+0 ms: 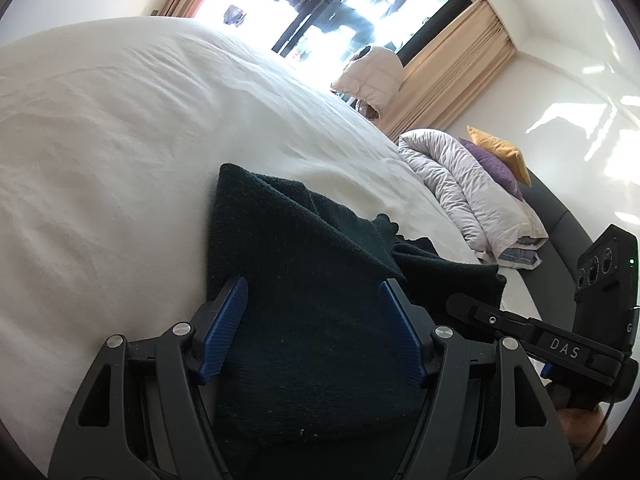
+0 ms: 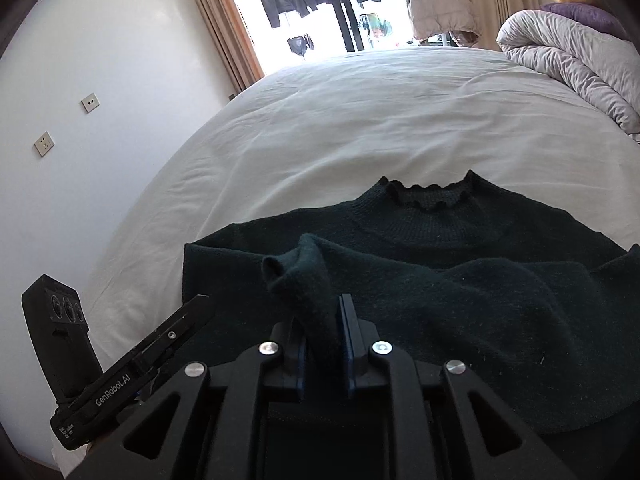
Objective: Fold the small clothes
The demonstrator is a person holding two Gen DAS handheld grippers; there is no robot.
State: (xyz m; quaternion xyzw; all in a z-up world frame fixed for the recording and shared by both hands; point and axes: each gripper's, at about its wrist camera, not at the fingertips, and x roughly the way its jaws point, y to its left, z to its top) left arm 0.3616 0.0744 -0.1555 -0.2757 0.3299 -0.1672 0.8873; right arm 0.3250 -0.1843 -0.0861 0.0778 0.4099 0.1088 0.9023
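Right claw [image 2: 322, 312] pinches dark sweater [image 2: 460, 280] fold; bed [image 2: 340, 120] beneath.

Place: home bedroom
Evidence: white-sheeted bed [image 2: 360, 120]; rolled duvet [image 2: 568, 56] at 2 o'clock; curtained balcony door [image 2: 320, 8] at 12 o'clock

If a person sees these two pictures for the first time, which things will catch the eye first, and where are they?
First is the dark green sweater, lying on the white bed sheet with its frilled collar pointing toward the bright window. Next is the right gripper in the foreground, with a bunched fold of the sweater standing between its blue pads. In the left wrist view, the left gripper stands wide open over the sweater.
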